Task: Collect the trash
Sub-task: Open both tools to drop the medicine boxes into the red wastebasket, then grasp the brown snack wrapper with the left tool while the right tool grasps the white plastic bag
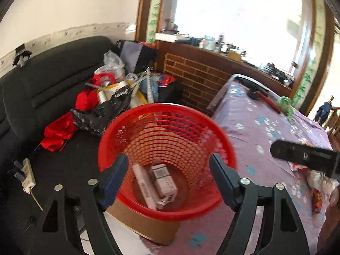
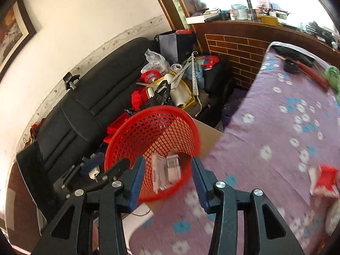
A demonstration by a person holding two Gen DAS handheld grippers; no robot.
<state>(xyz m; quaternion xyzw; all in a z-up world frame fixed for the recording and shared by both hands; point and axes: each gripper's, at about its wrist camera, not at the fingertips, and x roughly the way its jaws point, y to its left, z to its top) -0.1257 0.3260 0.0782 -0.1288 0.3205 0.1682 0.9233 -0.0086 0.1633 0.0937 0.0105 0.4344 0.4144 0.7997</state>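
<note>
A red mesh waste basket (image 1: 119, 140) stands on a cardboard box beside the bed; it also shows in the right wrist view (image 2: 125, 142). Two white cartons (image 1: 163, 178) lie on its bottom, also seen in the right wrist view (image 2: 167, 170). My left gripper (image 1: 169, 176) is open and empty just above the basket's mouth. My right gripper (image 2: 169, 174) is open and empty over the basket's near rim. A red and white wrapper (image 2: 325, 180) lies on the bedspread to the right. More wrappers (image 1: 316, 197) lie at the right edge of the left wrist view.
The purple flowered bedspread (image 2: 276, 114) fills the right side. A black sofa (image 2: 85, 110) on the left holds a pile of bags, red cloth and rolls (image 2: 167, 85). A power strip (image 1: 26, 176) lies on the sofa seat. A brick-pattern wall (image 1: 197, 78) and cluttered sill stand behind.
</note>
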